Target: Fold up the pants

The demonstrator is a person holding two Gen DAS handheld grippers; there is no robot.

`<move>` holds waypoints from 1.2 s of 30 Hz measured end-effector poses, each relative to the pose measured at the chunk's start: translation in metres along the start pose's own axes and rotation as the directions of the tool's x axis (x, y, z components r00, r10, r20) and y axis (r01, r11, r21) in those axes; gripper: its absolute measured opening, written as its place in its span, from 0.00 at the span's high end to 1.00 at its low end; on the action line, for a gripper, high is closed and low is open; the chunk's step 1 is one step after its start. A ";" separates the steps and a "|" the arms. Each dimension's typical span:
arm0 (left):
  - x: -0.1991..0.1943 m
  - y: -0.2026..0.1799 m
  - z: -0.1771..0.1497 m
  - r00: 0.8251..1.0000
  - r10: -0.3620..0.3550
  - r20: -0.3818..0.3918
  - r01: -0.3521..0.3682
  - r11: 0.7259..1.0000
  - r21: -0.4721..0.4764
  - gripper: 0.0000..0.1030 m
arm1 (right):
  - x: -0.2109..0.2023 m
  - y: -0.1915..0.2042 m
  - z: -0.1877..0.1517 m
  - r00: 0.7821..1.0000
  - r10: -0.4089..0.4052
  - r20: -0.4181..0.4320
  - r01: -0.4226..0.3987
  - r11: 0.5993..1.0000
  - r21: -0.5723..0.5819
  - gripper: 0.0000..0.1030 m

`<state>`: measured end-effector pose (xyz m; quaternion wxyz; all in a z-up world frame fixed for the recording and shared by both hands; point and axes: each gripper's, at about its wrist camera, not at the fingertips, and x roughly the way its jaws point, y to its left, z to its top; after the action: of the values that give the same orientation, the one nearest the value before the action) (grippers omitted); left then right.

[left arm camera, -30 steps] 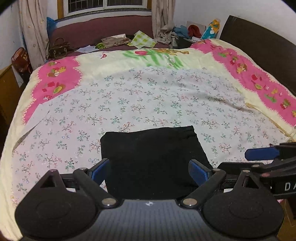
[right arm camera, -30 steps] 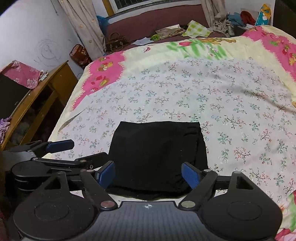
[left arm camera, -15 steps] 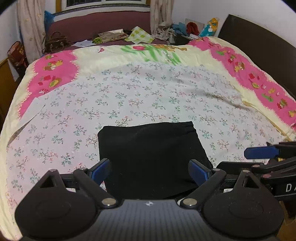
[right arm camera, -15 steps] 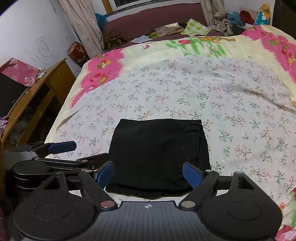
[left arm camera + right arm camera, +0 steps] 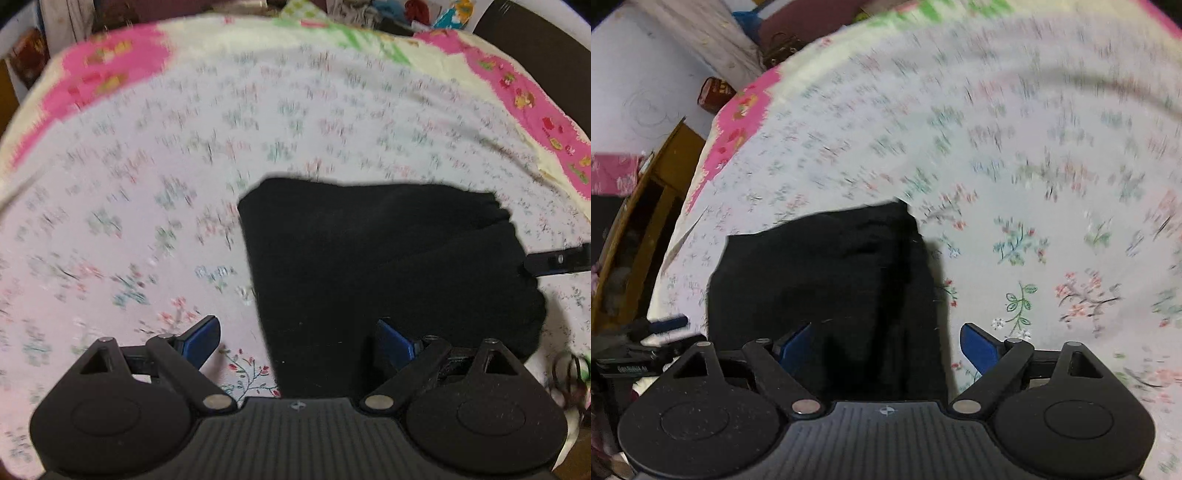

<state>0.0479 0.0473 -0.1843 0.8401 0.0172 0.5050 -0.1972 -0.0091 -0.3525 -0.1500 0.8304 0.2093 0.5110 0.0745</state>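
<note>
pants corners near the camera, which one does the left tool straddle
The near left corner of the black pants: the open left tool has one blue finger over the floral sheet, the other over black cloth.

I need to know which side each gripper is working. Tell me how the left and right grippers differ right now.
The left gripper straddles the pants' left edge, one finger over the sheet; the right gripper straddles their right edge. The right gripper's jaws have just been opening; the left's stand wide. Both are open with only the pants' edge between the jaws, nothing gripped.
</note>
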 end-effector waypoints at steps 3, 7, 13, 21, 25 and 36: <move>0.021 0.001 0.002 0.998 -0.056 -0.042 0.057 0.998 0.015 0.04 | 0.020 -0.009 0.002 0.995 0.094 -0.017 -0.093 0.994 0.052 0.27; 0.039 -0.002 0.012 0.989 -0.121 -0.081 0.126 0.990 0.060 0.02 | 0.046 -0.013 0.004 0.989 0.125 -0.084 -0.122 0.991 0.046 0.25; 0.054 0.006 0.016 0.973 -0.200 -0.114 0.203 0.979 0.019 0.00 | 0.058 -0.011 0.006 0.953 0.266 -0.147 -0.253 0.962 0.101 0.22; 0.048 -0.022 0.028 0.981 -0.181 -0.067 0.179 0.983 -0.023 0.11 | 0.070 0.032 0.018 0.970 0.183 -0.161 -0.181 0.983 0.032 0.49; 0.030 -0.011 0.035 0.972 -0.232 -0.038 0.226 0.968 -0.112 0.30 | 0.046 0.034 0.026 0.969 0.209 -0.131 -0.205 0.978 0.049 0.67; -0.004 -0.017 0.067 0.964 -0.255 0.079 0.258 0.965 -0.039 0.40 | 0.031 0.073 0.053 0.960 0.269 -0.077 -0.274 0.959 -0.071 0.72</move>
<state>0.0961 0.0174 -0.1449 0.8257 -0.0762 0.4763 -0.2923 0.0589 -0.2912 -0.1238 0.8025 0.2412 0.5015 0.2154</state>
